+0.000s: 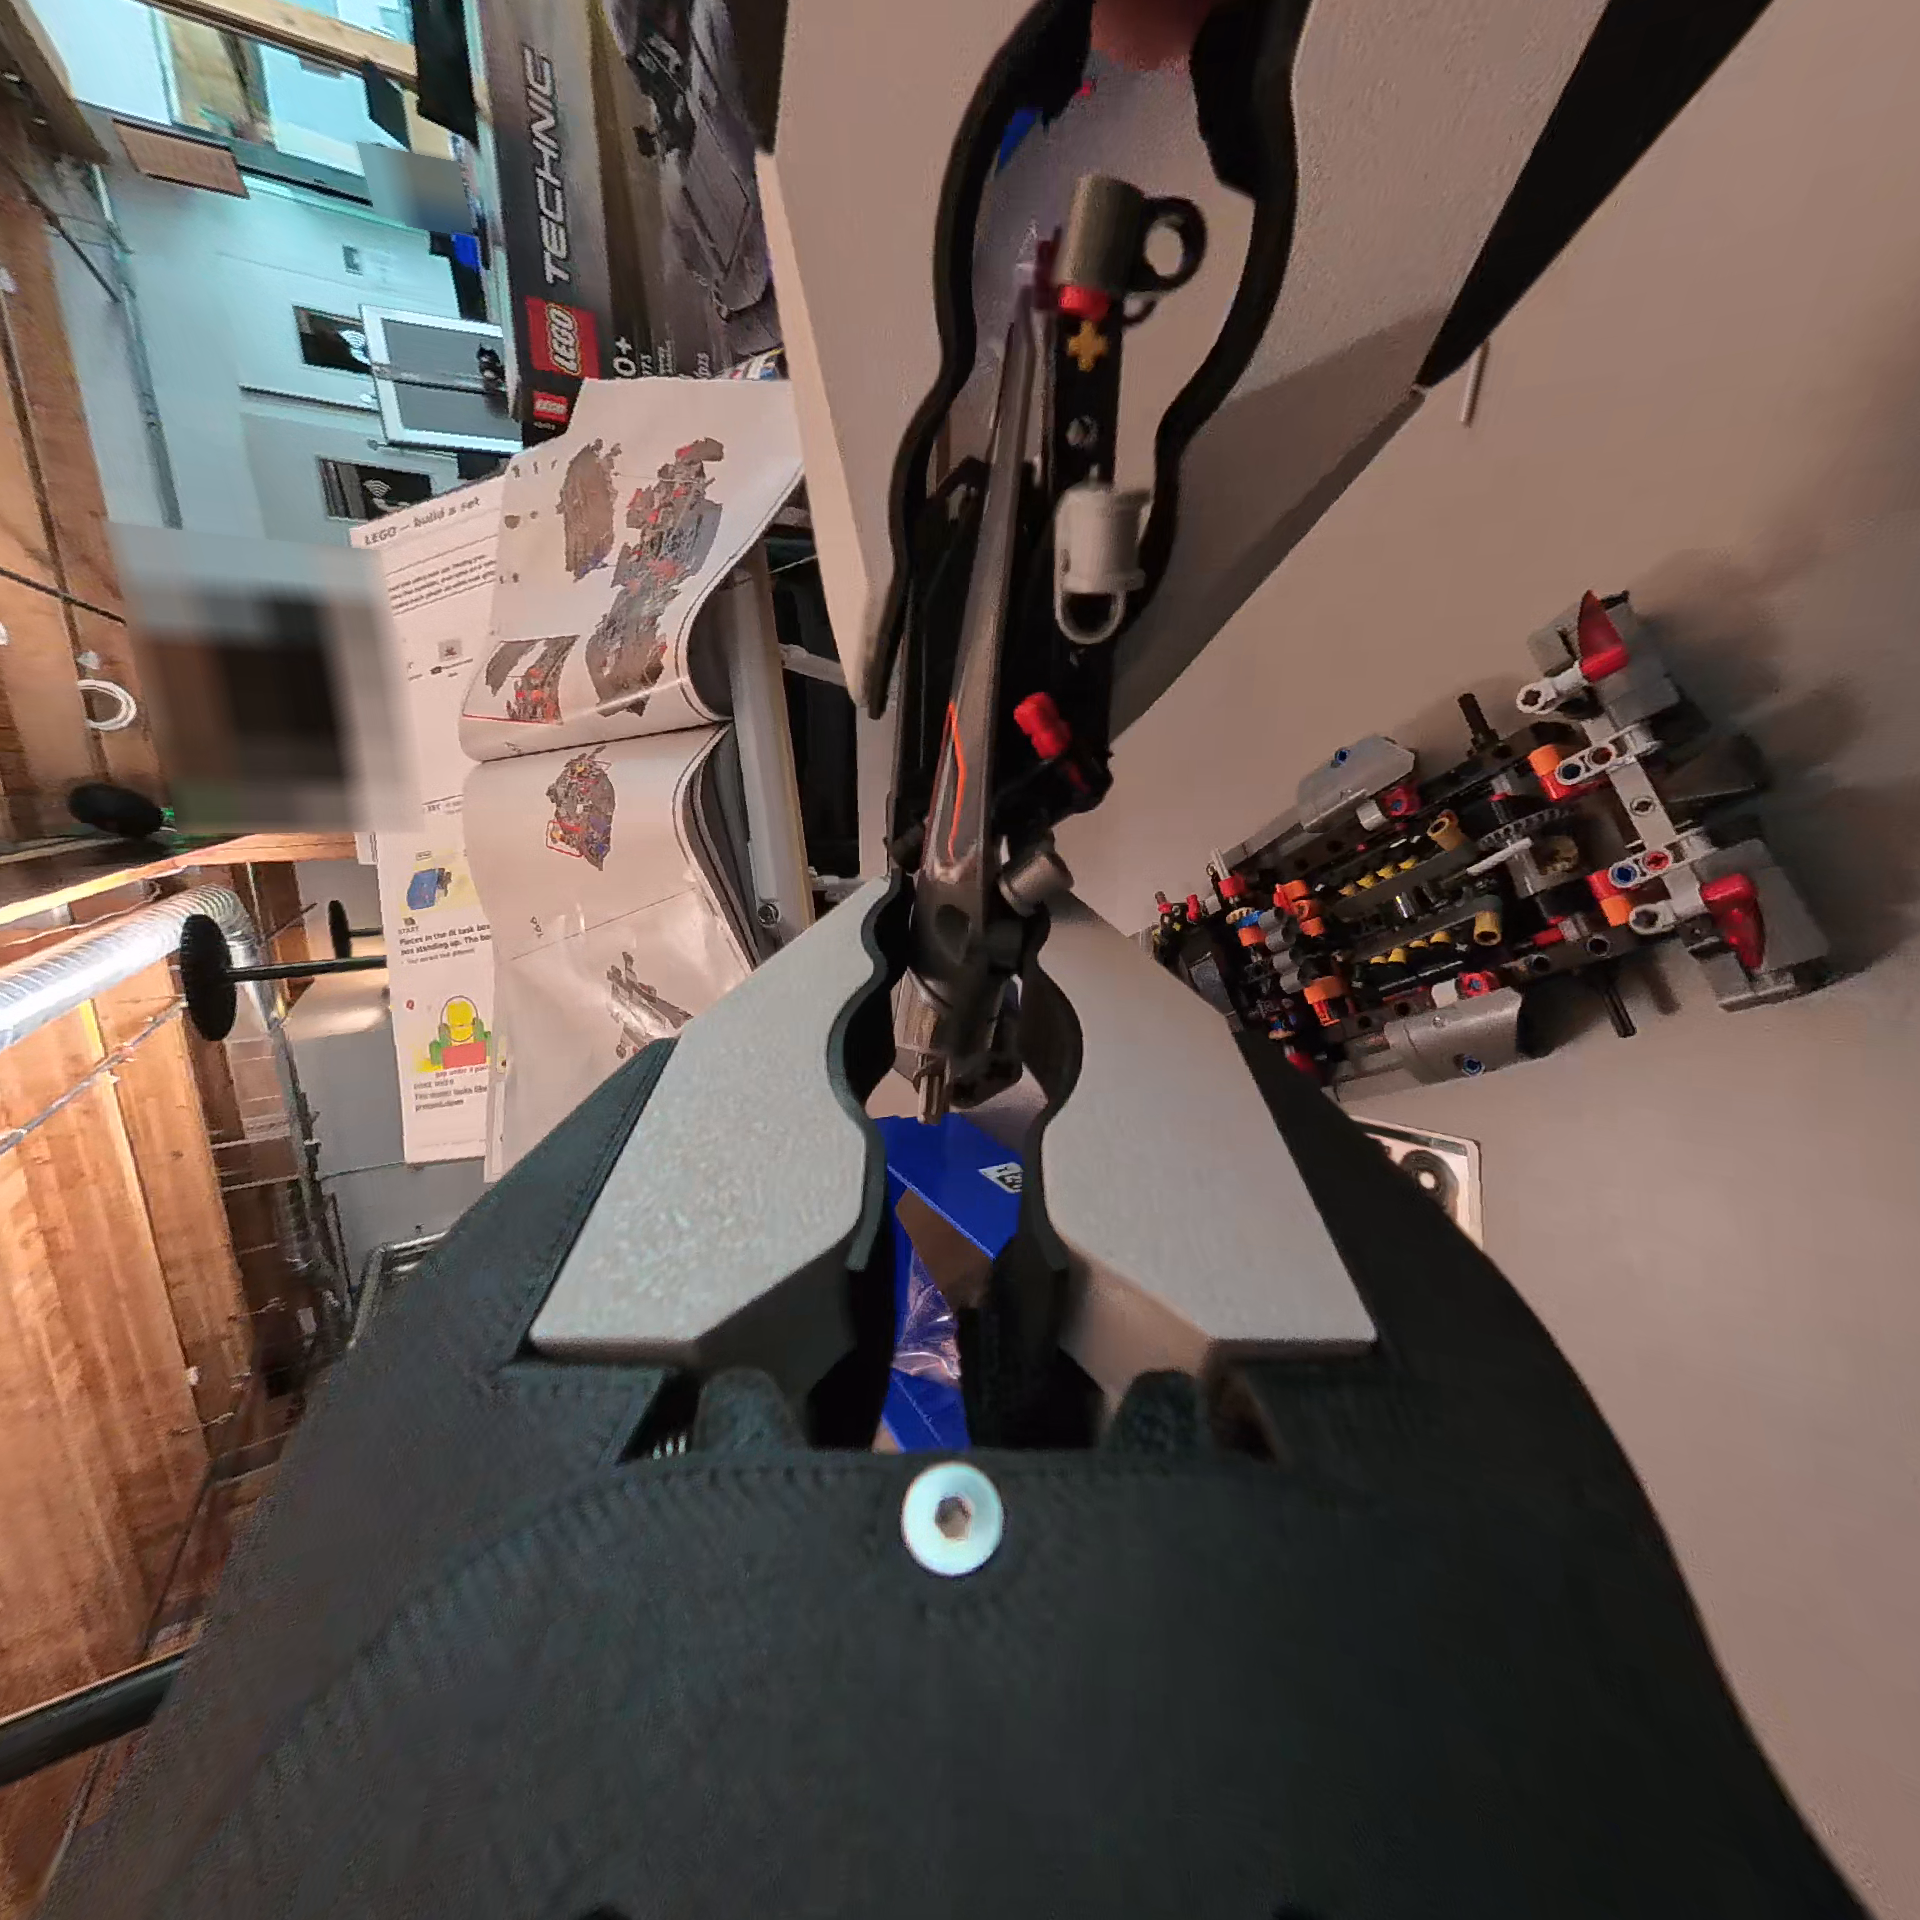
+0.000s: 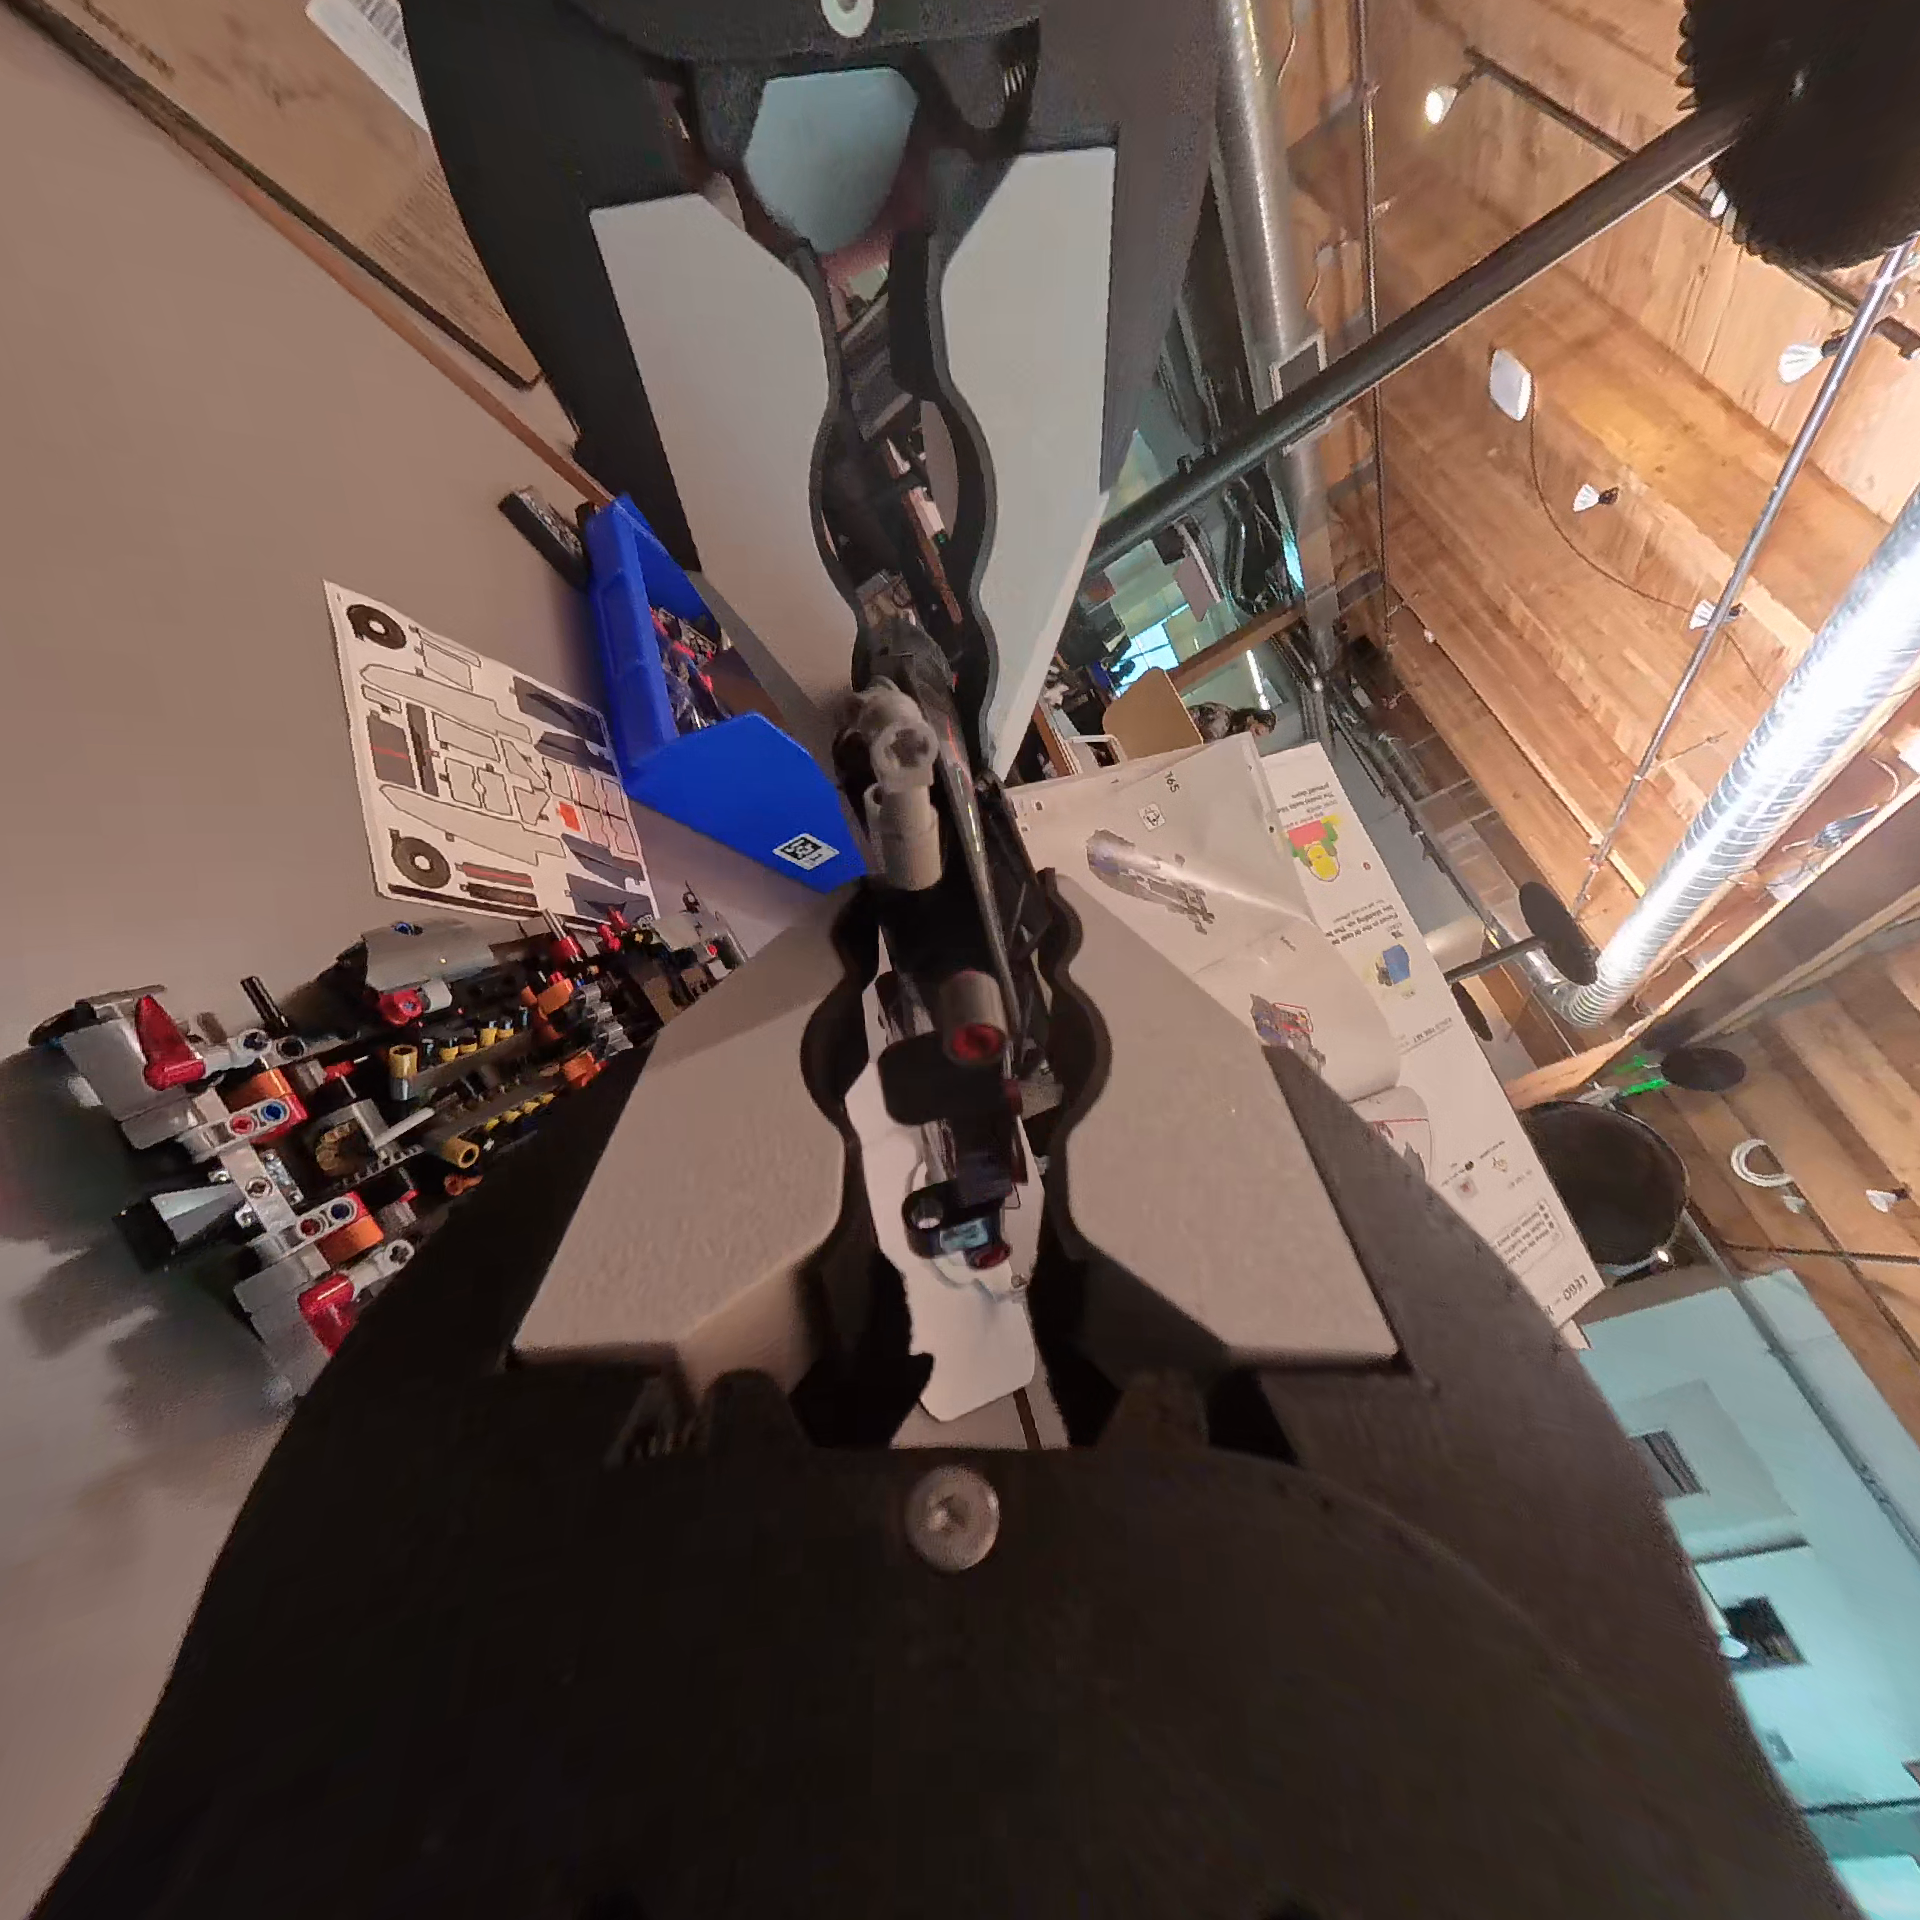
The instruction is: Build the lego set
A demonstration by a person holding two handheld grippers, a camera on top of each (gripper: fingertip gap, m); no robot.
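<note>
Black-and-grey elongated plastic brick sub-assembly (image 1: 1029, 665) spans frame centre, its long axis in line with both tools: the left gripper (image 1: 961, 1023) pinches its near end, the right gripper (image 2: 961, 1039) pinches the opposite end. Multicoloured brick chassis (image 1: 1496, 883) lies on the grey table (image 1: 1662, 1455) at right of the left wrist view, apart from both, apparently nearer the left gripper
</note>
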